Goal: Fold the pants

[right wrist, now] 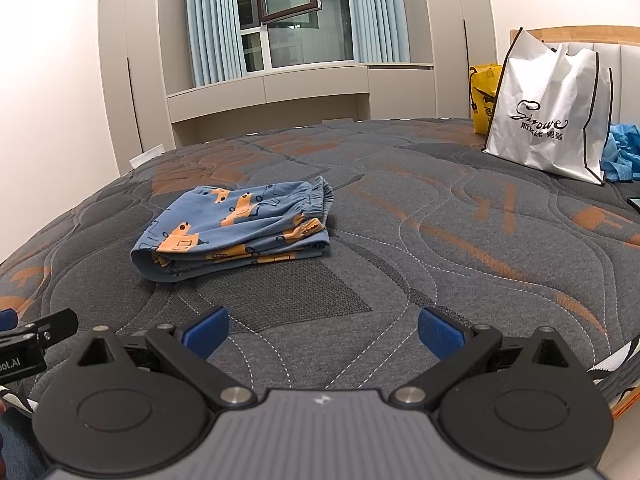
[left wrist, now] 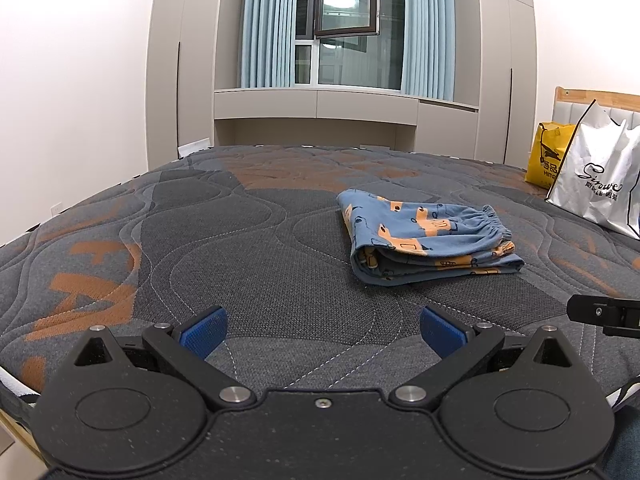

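Observation:
The pants point(left wrist: 428, 236) are blue with orange prints and lie folded into a small stack on the grey quilted mattress point(left wrist: 248, 248). Their elastic waistband faces right. In the right wrist view the pants point(right wrist: 236, 228) sit ahead and to the left. My left gripper point(left wrist: 322, 330) is open above the mattress, well short of the pants, with nothing between its blue pads point(left wrist: 202, 330). My right gripper point(right wrist: 322, 332) is open too and holds nothing; the pants lie beyond its left finger. Part of the right gripper point(left wrist: 604, 314) shows at the edge of the left wrist view.
A white shopping bag point(right wrist: 554, 116) and a yellow bag point(right wrist: 484, 96) stand at the right by the headboard point(right wrist: 576, 36), with crumpled blue cloth point(right wrist: 622, 152) beside them. Cabinets and a curtained window point(left wrist: 344, 24) are beyond the bed. The mattress edge runs just below both grippers.

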### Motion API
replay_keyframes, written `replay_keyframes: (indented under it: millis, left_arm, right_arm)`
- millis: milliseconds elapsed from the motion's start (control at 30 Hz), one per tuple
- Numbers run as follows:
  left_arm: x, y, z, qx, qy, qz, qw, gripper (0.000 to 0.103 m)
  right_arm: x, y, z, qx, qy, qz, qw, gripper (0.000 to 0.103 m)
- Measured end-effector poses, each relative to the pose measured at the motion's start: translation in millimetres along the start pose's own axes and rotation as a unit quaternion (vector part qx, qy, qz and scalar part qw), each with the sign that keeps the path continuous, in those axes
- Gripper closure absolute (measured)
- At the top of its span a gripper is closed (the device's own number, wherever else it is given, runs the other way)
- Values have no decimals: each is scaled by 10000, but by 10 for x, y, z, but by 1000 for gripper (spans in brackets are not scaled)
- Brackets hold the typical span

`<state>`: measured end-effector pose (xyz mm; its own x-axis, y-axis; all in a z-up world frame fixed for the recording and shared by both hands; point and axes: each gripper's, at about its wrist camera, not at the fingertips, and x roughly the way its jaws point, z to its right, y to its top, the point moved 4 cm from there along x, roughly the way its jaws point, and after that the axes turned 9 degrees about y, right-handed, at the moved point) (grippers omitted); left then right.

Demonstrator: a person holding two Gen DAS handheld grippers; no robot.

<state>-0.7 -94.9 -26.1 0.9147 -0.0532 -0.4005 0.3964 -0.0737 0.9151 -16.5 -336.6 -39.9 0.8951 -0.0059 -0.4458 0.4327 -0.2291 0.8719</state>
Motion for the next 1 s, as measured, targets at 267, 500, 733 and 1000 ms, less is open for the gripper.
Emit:
replay_keyframes:
  millis: [267,500,733,1000]
  left_arm:
    - [-1,0,-3,-3,-2,1,10000,1]
    - [-1,-1,-3,-8,-2,0,10000,1]
    - [4,-10,-1,-22,-28,-48,10000,1]
    - [-8,-33,34,-37,-107,-158,9998,1]
  right_arm:
    - [-8,1,-2,-3,1,-1,10000,0]
    - [-9,2,-5,-2,4,-10,10000,0]
    - [-19,3,-11,-12,1,-10,10000,0]
    - [-31,-1,-17,-19,6,-25,10000,0]
